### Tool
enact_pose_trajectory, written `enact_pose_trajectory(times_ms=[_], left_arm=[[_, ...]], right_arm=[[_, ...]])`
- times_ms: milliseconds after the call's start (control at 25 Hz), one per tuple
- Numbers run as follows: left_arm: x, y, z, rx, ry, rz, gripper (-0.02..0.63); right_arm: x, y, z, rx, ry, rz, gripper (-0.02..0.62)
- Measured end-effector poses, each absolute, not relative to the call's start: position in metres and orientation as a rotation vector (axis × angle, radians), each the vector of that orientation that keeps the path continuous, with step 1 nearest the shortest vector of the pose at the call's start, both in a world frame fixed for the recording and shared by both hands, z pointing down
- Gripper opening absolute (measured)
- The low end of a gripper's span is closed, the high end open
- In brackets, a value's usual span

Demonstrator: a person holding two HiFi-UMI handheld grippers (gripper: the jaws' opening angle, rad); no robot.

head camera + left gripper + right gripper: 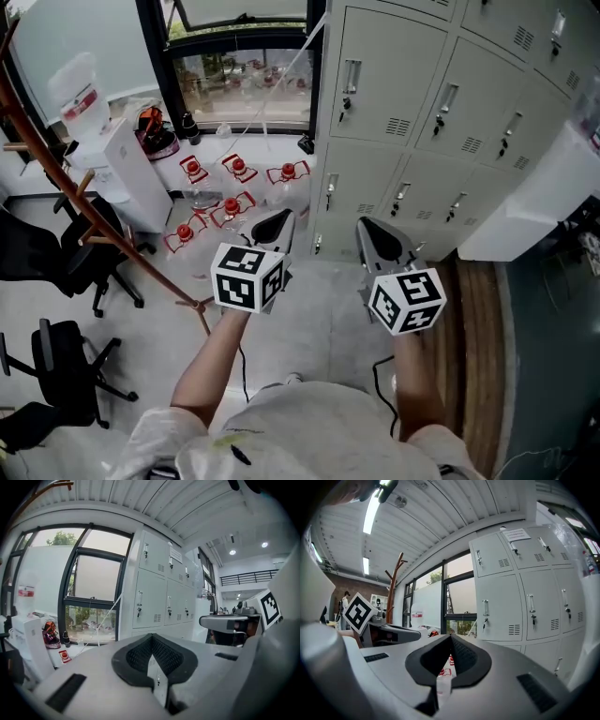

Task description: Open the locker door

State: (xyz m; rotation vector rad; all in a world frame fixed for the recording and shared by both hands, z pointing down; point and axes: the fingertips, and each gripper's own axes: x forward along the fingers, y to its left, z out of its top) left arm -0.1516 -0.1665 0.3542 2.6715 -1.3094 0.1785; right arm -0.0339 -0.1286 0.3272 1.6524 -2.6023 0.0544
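Head view, lockers (441, 122) all closed, clear jugs (232, 187) left of lockers, bare floor (319, 314) before lockers, left gripper (275, 223) and right gripper (372, 232) fingers clenched, empty.

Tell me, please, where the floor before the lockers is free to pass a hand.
Free: pale floor bordered by grey metal lockers ahead and clear red-capped plastic jugs at left. Crowded: around those jugs and the black office chairs.
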Motion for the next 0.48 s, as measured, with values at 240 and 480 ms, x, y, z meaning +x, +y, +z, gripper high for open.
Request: enact_pose_trajectory(times_ms=[240,480], left_arm=[[-0.16,-0.185,0.359,2.669,-1.299,0.18,0.005],[-0.173,-0.2,0.365,2.658,-1.318,0.2,0.005]], right_arm=[[-0.041,-0.148,0.328,1.666,-2.613,0.067,-0.003],[-0.048,-0.168,0.329,1.659,-2.604,0.053,-0.003]])
